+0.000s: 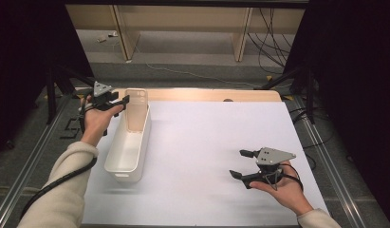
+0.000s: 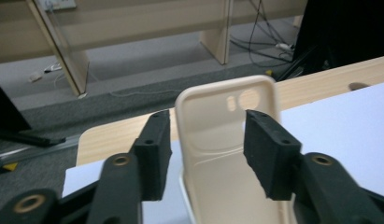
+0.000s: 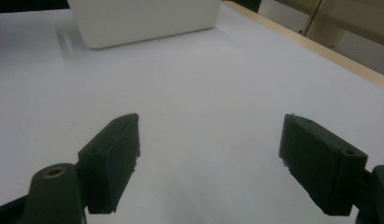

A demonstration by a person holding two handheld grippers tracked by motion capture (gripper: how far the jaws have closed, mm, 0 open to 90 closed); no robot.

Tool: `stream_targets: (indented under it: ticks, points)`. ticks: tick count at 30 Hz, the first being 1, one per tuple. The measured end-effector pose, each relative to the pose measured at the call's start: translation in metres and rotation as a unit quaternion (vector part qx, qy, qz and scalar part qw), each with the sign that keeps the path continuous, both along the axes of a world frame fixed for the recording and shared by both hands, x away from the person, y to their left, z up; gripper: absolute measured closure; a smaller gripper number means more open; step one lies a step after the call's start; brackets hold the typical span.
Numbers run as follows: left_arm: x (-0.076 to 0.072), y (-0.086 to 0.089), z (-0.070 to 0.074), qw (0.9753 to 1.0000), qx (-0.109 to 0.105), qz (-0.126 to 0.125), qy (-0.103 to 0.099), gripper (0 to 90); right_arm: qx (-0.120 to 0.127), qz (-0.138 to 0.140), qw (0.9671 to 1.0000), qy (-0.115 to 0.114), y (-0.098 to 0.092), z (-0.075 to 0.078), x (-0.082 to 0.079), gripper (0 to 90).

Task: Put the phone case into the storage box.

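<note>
Between the left gripper [image 2: 206, 154] jaws, we lose the phone case's [image 2: 227, 140] lower end at the bottom edge. Beyond the right gripper [image 3: 206, 163] jaws, the white bin [image 3: 143, 21] is cut off at the top edge.

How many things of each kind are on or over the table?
White bin: 1
Cream phone case, standing in the bin: 1
Tongs, left and right: 2
Total: 4

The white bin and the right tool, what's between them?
Nothing: in the high view, just bare white table cover lies between the white bin and the right tool.
</note>
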State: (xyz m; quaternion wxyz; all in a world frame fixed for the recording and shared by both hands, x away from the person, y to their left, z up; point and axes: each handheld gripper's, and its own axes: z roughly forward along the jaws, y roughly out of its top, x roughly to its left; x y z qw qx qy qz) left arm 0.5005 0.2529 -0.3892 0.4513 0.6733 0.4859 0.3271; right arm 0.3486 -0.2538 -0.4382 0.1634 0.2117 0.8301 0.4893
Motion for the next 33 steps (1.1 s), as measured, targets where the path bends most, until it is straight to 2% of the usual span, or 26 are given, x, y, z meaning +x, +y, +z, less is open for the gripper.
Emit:
stream_targets:
  ticks: [4,7,15,22,33]
  points:
    - [-0.009,-0.003,0.005,0.9998,-0.004,-0.009,-0.014,40.2,0.000,0.000,1.0000,0.001,0.000,0.000,0.000,21.6]
    - [-0.016,-0.006,0.007,0.9996,-0.005,-0.023,-0.016,32.8,0.001,0.000,1.0000,0.000,0.000,0.000,0.000,21.6]
    - [-0.034,-0.013,0.012,0.9987,-0.007,-0.044,-0.023,22.9,0.001,0.000,1.0000,0.000,0.000,0.001,0.000,21.6]
    - [-0.052,-0.016,0.014,0.9976,-0.016,-0.062,-0.027,20.6,0.001,0.000,1.0000,0.000,0.000,0.001,0.000,21.6]
    - [-0.075,-0.027,0.014,0.9959,-0.018,-0.085,-0.027,20.4,0.001,0.001,1.0000,0.000,0.001,0.000,0.000,21.6]
